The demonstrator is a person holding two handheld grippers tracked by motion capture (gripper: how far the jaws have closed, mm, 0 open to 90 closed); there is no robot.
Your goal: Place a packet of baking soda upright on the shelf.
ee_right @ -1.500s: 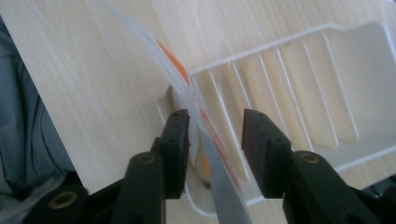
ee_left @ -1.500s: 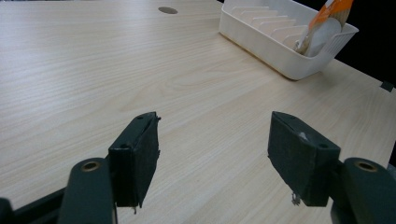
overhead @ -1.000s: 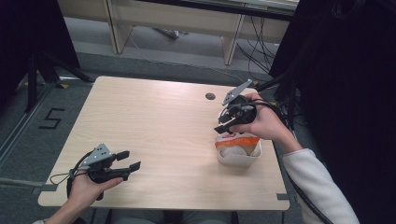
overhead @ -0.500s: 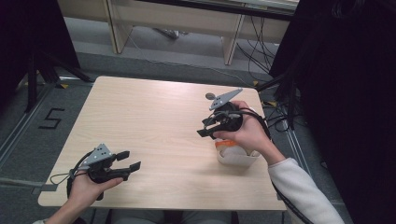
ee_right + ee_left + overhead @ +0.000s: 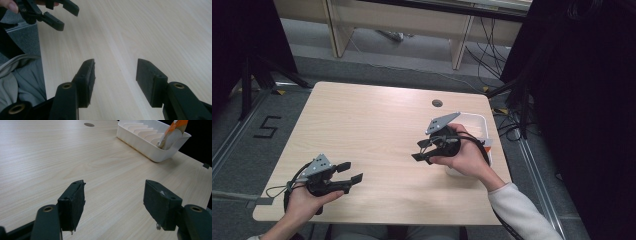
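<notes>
A white ribbed bin point(image 5: 473, 119) stands at the table's right edge, behind the person's right hand. In the left gripper view the bin point(image 5: 150, 148) holds an orange and white packet point(image 5: 175, 128) leaning in its far end. My right gripper point(image 5: 417, 151) hovers just left of the bin, pointing left over the table's middle, open with nothing between its pads point(image 5: 115, 80). Near the front left corner my left gripper point(image 5: 352, 171) rests low over the wood, jaws wide apart and empty point(image 5: 113, 202). It also appears far off in the right gripper view point(image 5: 58, 16).
The light wood table point(image 5: 372, 130) has a round cable hole point(image 5: 437, 103) near its far edge. Grey floor with a taped "5" point(image 5: 268, 126) lies to the left. Dark curtains and cables stand to the right, shelving behind.
My right gripper has drawn away from above the bin, moving left and toward the person, with nothing in it. The left gripper has stayed put.
</notes>
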